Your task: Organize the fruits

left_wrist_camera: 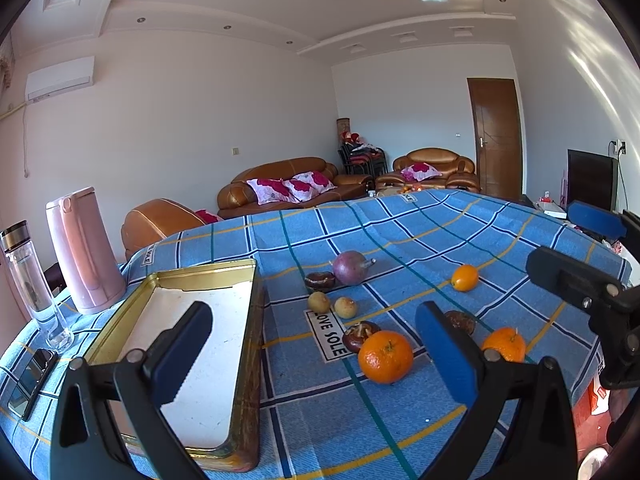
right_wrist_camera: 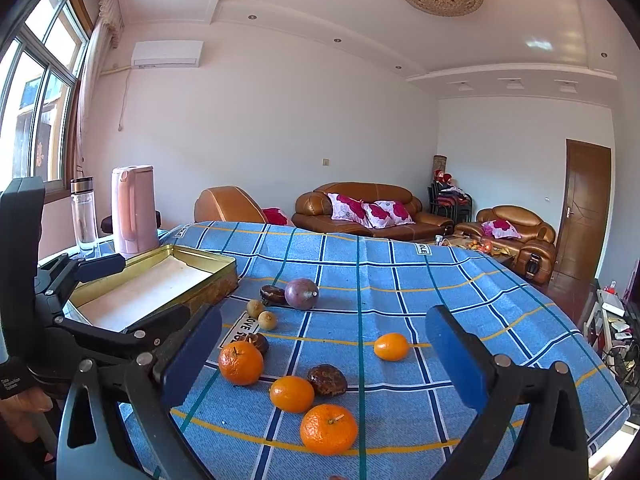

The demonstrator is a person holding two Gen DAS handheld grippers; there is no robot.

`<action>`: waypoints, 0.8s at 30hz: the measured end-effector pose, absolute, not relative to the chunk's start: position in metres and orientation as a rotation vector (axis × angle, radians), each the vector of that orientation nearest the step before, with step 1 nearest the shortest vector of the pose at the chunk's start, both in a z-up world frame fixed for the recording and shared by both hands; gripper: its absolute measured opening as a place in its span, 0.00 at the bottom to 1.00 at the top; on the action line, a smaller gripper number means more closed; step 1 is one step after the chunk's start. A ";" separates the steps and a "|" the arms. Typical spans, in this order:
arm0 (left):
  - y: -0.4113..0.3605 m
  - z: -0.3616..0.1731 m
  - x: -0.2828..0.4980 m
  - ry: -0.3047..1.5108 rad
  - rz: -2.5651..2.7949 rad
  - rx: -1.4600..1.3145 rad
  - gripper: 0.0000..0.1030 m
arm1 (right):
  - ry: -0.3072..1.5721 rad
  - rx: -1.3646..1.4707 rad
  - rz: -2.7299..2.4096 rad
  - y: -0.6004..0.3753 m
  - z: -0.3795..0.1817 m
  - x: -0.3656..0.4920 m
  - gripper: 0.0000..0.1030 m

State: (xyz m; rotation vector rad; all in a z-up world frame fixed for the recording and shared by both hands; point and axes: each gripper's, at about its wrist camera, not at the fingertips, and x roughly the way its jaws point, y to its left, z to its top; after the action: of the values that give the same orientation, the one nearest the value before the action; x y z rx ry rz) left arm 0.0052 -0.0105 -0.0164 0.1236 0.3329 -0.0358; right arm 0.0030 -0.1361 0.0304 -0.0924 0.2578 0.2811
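Both hand-held grippers hover spread wide and empty above the blue checked tabletop [right_wrist_camera: 400, 264]: the right hand-held gripper [right_wrist_camera: 324, 352] has a stemmed orange [right_wrist_camera: 328, 429] directly ahead between its fingers, nearer than anything else. The left hand-held gripper [left_wrist_camera: 316, 352] straddles the right wall of the gold tin tray [left_wrist_camera: 244, 360]. Right of that tray lie the other oranges, brown fruits and a purple passion fruit [left_wrist_camera: 349, 267], with open cloth around them; the tray itself holds no fruit.
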 end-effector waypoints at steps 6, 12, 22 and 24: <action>-0.011 -0.017 0.005 0.333 -0.035 0.123 1.00 | 0.258 -0.093 0.281 -0.137 0.030 0.003 0.99; -0.011 -0.017 0.005 0.335 -0.037 0.124 1.00 | 0.265 -0.093 0.281 -0.138 0.028 0.004 0.99; -0.011 -0.021 0.008 0.345 -0.037 0.122 1.00 | 0.271 -0.092 0.278 -0.138 0.027 0.005 0.99; -0.011 -0.022 0.008 0.348 -0.038 0.121 1.00 | 0.272 -0.092 0.278 -0.138 0.027 0.005 0.99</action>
State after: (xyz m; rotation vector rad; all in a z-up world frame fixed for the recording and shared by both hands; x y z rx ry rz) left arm 0.0085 -0.0111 -0.0221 0.1210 0.3480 -0.0384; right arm 0.0054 -0.1379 0.0267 -0.0923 0.2718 0.2778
